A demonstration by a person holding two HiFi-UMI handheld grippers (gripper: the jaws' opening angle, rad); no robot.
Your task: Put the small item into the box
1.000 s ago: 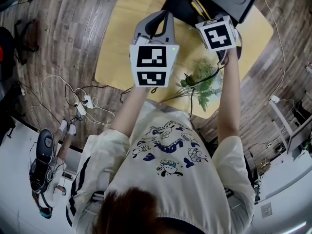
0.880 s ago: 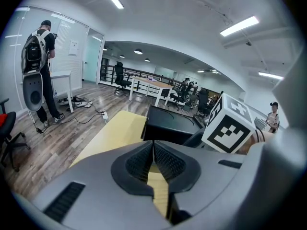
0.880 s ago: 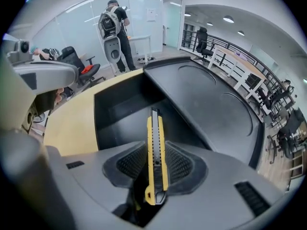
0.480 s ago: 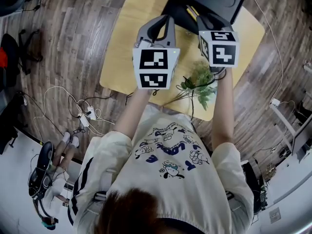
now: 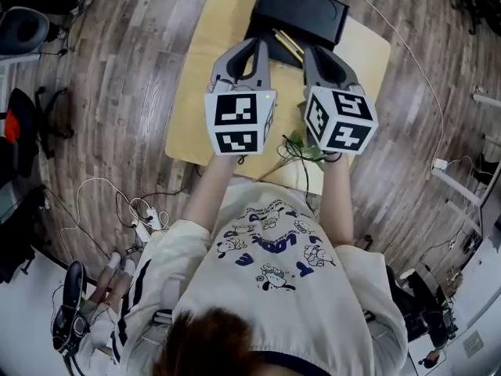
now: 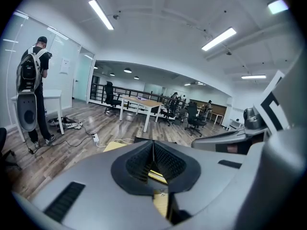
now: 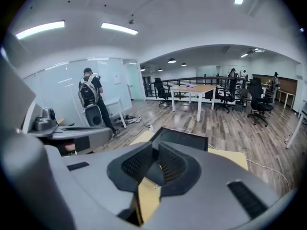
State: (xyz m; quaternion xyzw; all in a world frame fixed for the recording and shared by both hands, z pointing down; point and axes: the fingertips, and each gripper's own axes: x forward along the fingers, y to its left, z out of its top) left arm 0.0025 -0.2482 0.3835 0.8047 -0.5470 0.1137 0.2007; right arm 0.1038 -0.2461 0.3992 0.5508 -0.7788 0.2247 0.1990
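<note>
The black box [image 5: 301, 10] stands at the far end of the wooden table [image 5: 205, 84], with thin yellow items [image 5: 286, 44] at its near edge. A green plant sprig [image 5: 300, 142] lies near the table's front edge, mostly hidden under my right gripper's marker cube. Both grippers are held side by side above the table and point toward the box. My left gripper [image 5: 261, 44] [image 6: 153, 152] is shut and holds nothing. My right gripper [image 5: 313, 52] [image 7: 156, 156] shows a narrow gap as its jaws are closing, with nothing between them.
Wood floor surrounds the table, with cables and a power strip [image 5: 145, 224] at the left. The right gripper view shows a person with a backpack [image 7: 91, 97] and office desks and chairs [image 7: 225, 97] farther off. The box [image 7: 184, 138] lies straight ahead there.
My right gripper has drawn back from the box toward the person and now hangs beside the left one, over the plant sprig. The left gripper has barely moved.
</note>
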